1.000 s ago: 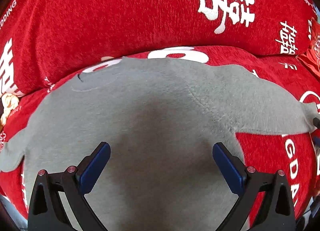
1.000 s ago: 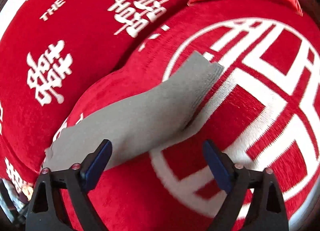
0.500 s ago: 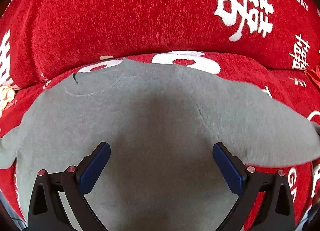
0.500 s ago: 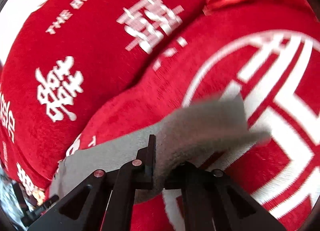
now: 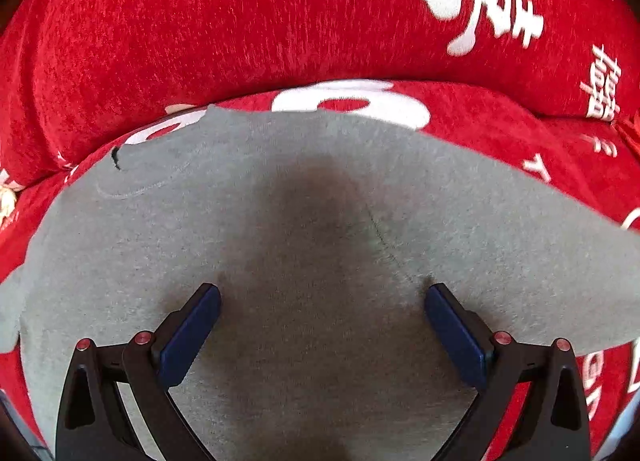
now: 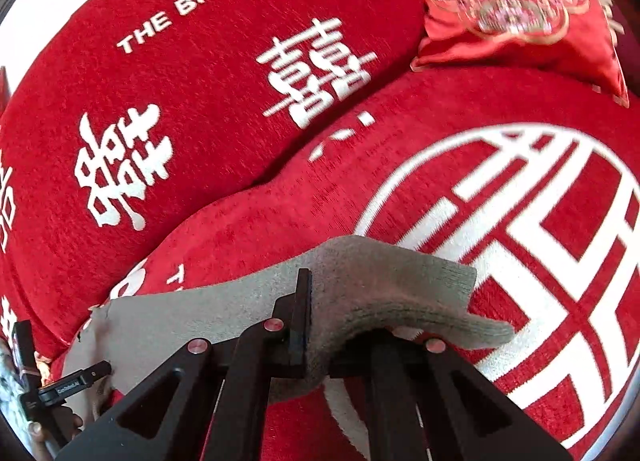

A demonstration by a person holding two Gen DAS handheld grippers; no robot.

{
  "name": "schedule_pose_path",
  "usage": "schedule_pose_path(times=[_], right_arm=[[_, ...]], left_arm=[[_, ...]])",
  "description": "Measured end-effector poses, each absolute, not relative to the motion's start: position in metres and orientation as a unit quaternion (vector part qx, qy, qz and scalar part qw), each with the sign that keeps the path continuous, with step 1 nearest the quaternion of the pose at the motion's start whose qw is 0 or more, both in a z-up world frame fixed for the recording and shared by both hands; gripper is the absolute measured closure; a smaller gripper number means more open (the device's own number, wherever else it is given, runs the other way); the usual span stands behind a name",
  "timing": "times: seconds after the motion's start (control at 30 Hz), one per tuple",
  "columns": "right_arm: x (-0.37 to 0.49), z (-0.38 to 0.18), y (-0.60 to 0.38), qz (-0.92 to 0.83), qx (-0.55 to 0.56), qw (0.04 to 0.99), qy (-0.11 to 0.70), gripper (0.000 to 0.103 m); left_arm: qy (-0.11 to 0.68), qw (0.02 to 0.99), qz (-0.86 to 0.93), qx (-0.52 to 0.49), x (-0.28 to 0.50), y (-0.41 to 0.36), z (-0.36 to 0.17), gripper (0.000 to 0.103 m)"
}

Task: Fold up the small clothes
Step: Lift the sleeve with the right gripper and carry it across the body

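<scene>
Red sofa cover (image 5: 248,33) with white characters carries grey garment (image 5: 320,229), spread flat on seat cushion (image 6: 304,197) near backrest. Left gripper (image 5: 322,317) hovers over garment body, jaws wide apart, nothing between. Right gripper (image 6: 316,325) clamped on sleeve cuff (image 6: 404,293), cuff lifted off cushion. Satin pillow (image 6: 516,17) at far corner.

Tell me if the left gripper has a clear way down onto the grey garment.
Probably yes: the left gripper hangs open right over the grey garment, with nothing between.
</scene>
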State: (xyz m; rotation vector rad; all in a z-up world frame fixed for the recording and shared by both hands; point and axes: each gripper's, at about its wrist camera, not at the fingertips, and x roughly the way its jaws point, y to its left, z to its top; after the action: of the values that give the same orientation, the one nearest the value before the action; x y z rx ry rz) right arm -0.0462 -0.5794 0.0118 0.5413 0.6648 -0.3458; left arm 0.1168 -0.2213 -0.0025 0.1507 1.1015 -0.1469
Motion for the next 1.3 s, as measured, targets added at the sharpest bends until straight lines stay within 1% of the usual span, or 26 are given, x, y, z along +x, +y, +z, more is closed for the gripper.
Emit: schedule_pose_path(times=[0.1, 0.33, 0.6, 0.83, 1.3], right_arm=[[-0.044, 0.036, -0.567, -0.166, 0.232, 0.908, 0.307, 0.098], [-0.038, 0.091, -0.528, -0.164, 0.168, 0.93, 0.283, 0.098], [-0.028, 0.131, -0.454, -0.146, 0.093, 0.948, 0.267, 0.098], [-0.01, 0.142, -0.387, -0.121, 0.049, 0.954, 0.27, 0.098], [0.021, 0.153, -0.256, -0.052, -0.008, 0.961, 0.273, 0.098]], left_arm=[[0.519, 0.847, -0.072, 0.09, 0.113, -0.225, 0.003, 0.0], [0.486, 0.865, -0.092, 0.084, 0.094, -0.21, 0.035, 0.0], [0.459, 0.88, -0.111, 0.039, 0.073, -0.166, 0.065, 0.0], [0.456, 0.883, -0.109, 0.024, 0.063, -0.125, 0.066, 0.0], [0.477, 0.875, -0.072, -0.024, 0.052, -0.036, 0.041, 0.0]])
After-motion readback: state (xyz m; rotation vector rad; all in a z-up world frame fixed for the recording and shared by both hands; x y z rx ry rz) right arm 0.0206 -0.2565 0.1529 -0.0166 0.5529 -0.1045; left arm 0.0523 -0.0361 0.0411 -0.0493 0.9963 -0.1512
